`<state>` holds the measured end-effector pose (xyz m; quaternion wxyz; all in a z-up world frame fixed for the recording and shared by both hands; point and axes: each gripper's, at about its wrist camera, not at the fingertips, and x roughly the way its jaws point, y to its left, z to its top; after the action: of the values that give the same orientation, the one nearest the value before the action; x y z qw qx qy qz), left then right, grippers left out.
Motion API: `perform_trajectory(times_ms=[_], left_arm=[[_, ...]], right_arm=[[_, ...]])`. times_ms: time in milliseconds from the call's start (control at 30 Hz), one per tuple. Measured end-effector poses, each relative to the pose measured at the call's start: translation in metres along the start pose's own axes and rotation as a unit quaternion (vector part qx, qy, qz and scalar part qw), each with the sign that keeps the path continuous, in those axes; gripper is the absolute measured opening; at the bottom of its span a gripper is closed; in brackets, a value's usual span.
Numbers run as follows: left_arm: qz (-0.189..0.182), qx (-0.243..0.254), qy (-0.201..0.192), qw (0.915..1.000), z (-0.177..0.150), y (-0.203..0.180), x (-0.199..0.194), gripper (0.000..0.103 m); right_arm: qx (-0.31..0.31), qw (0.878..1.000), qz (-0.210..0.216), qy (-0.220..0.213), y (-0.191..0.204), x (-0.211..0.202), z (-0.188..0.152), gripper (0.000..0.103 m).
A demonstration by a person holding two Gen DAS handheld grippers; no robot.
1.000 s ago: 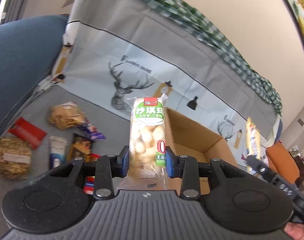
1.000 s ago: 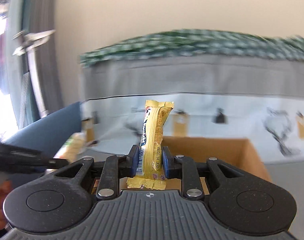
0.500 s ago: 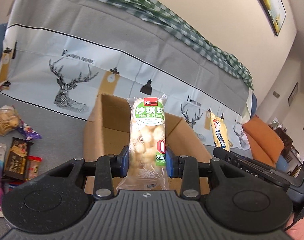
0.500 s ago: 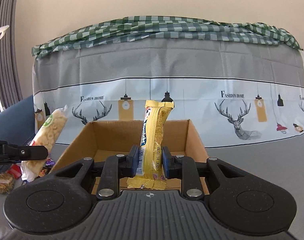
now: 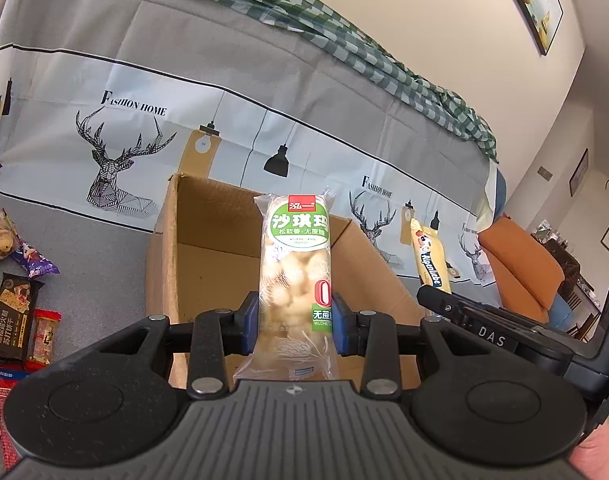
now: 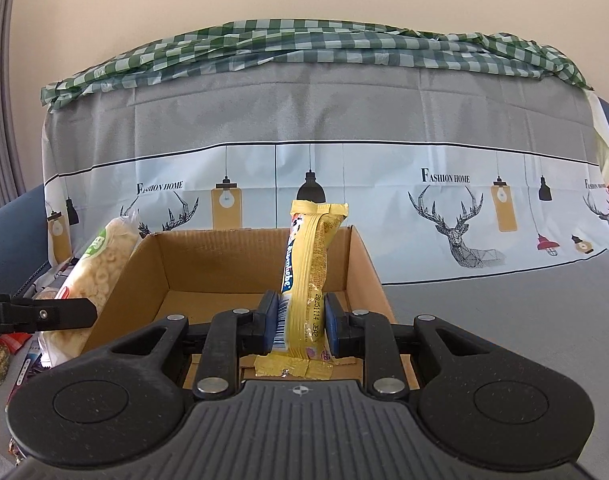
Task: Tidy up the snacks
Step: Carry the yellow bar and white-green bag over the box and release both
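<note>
Green-label sachima pack [image 5: 295,280] stands upright between your left gripper [image 5: 295,320] fingers [image 5: 249,322], long axis vertical, pinched low on the wrapper, most of it standing above the grip. Fingers closed on it, partly apart at the pack's width.

Yellow Alpenliebe candy stick [image 6: 306,276] stands upright too, edge-on, clamped near its lower end by your right gripper [image 6: 300,322]; fingers [image 6: 269,320] nearly together, pressing the thin pack.

Open cardboard box [image 6: 184,256] lies straight ahead of and below both grippers. Its floor looks bare as far as shows. Right gripper sits over the near rim, roughly centred. Left gripper comes at it from the box's left side, pack near the left wall. Judgement: the right is slightly better placed to drop first.

Loose snacks [image 5: 12,316] lie on the grey surface left of the box: a dark cracker pack, a small red bar, a purple wrapper. Deer-print cloth [image 6: 444,208] behind.
</note>
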<state>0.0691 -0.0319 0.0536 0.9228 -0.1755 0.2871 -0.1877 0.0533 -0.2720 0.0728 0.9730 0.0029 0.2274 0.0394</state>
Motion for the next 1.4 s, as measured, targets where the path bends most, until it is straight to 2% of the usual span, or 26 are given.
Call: perform_trajectory(times_ms=[1400], left_arm=[[-0.001, 0.021, -0.002, 0.9998, -0.0037, -0.0084, -0.0009, 0.039]], right_arm=[[-0.018, 1.0, -0.002, 0.004, 0.0065, 0.0033, -0.002, 0.026]])
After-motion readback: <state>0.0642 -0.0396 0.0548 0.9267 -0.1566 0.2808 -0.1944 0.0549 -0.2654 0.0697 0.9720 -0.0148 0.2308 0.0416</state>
